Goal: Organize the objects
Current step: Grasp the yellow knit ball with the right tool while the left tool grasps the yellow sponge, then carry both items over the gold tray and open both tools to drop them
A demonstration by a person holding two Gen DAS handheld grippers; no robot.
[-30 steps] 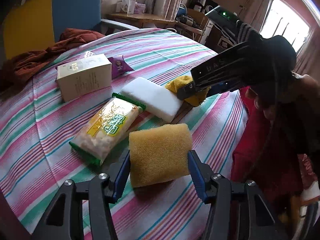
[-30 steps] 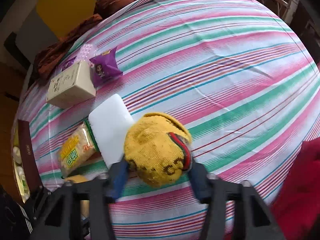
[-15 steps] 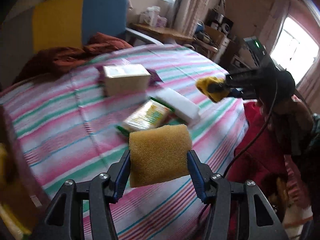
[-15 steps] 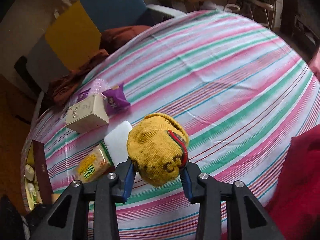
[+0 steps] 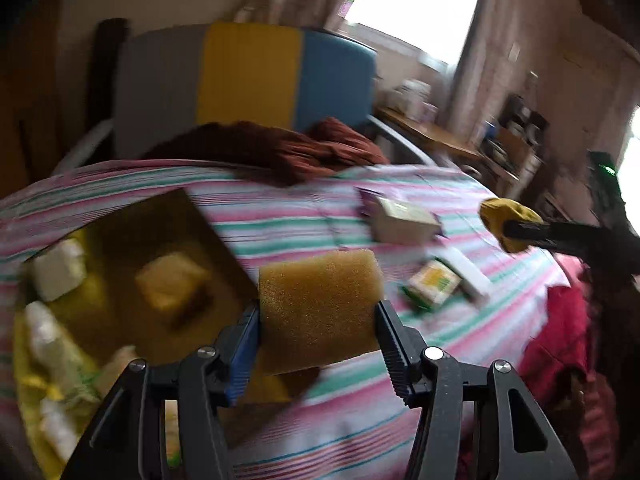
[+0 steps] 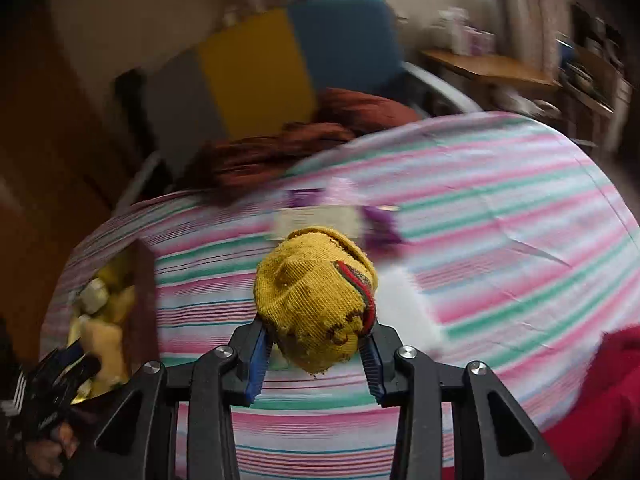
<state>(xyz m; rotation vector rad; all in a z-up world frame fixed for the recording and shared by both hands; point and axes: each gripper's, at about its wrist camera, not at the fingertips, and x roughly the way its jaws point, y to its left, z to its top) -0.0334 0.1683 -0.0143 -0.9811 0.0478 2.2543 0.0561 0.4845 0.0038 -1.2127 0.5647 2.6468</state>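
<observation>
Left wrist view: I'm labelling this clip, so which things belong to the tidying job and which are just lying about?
In the job:
- sponge clamped in the left gripper
- yellow knit hat clamped in the right gripper
- box already holding items
- carton, snack pack and white block on the table

Lying about:
- brown cloth
- chair

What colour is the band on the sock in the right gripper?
Red and green stripe on the yellow sock, held in the right gripper; clearest in the right wrist view.
</observation>
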